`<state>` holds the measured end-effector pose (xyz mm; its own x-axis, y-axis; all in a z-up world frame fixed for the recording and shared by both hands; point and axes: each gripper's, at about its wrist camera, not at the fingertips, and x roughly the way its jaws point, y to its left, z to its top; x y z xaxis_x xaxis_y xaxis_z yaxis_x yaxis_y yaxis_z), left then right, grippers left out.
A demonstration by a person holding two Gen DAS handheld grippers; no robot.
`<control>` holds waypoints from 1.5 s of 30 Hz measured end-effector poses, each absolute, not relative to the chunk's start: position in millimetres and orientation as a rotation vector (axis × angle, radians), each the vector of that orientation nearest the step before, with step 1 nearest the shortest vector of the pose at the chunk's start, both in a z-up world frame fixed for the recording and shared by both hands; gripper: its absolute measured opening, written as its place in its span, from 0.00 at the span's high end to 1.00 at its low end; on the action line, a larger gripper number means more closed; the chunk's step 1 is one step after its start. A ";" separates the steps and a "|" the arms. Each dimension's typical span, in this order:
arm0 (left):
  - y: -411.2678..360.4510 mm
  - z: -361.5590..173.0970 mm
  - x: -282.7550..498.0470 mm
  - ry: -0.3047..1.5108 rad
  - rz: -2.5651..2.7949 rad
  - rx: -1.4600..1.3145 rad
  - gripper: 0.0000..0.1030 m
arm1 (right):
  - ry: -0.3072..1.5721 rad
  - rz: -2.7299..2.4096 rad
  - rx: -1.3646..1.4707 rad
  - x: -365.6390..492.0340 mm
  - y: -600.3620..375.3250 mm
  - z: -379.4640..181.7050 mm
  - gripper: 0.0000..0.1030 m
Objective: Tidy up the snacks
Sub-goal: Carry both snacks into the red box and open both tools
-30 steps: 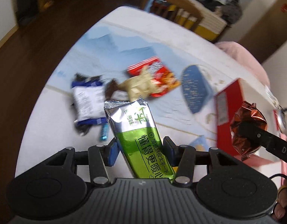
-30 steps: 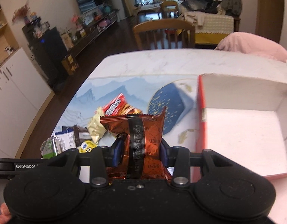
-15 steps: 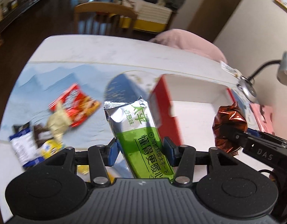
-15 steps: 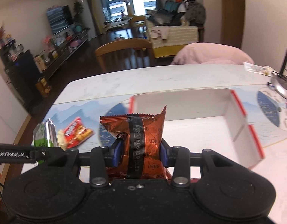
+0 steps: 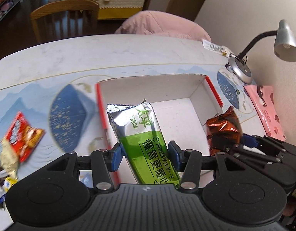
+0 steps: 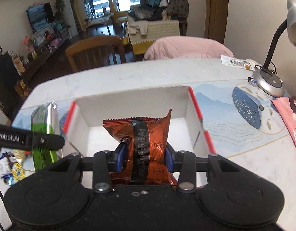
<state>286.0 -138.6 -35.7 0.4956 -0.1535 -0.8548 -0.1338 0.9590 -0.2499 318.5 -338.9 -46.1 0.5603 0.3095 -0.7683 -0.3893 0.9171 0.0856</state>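
While both cameras look down on the same open red-and-white box [image 5: 198, 88], each holds its own item: the left gripper [image 5: 146, 156] is clamped on a green-and-silver snack packet [image 5: 142, 134], its blue pads pressing the packet's sides, and the right gripper [image 6: 145, 158] is closed tight on a crinkled orange Oreo packet [image 6: 148, 134]. Left wrist view only: a red snack pouch [image 5: 22, 132] and a pale wrapper [image 5: 9, 157] lying loose on the blue-patterned table mat [image 5: 32, 100] left of the box, and a pink patterned bag [image 5: 265, 107] to the right of the box. That view also shows the Oreo packet poised over the box's right wall. Right wrist view only: the living room beyond, a wooden chair [image 6: 96, 52], and a small heap of wrappers [image 6: 11, 165] at the table's left edge; the green packet appears there just left of the box's left wall. The desk lamp [image 5: 242, 71] stands at the far right in both. Compared with a second ago, both packets have come from over the snack pile to above the box, whose white floor now fills the centre; both grips are unchanged.
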 end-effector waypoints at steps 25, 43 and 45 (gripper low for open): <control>-177.9 -133.0 389.4 1.347 0.006 -0.148 0.52 | 1.113 0.526 -0.272 363.2 -317.1 -112.9 0.61; -170.0 -143.6 391.7 1.375 0.022 -0.209 0.46 | 1.140 0.525 -0.226 372.7 -326.8 -113.6 0.53; -170.7 -137.7 389.1 1.350 0.018 -0.214 0.46 | 1.126 0.526 -0.206 370.1 -329.6 -108.4 0.50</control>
<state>389.1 -170.7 -137.7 0.2216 -0.1108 -0.9688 -0.1361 0.9803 -0.1432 370.1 -329.6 -108.4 0.3250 0.2959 -0.8982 -0.4988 0.8606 0.1030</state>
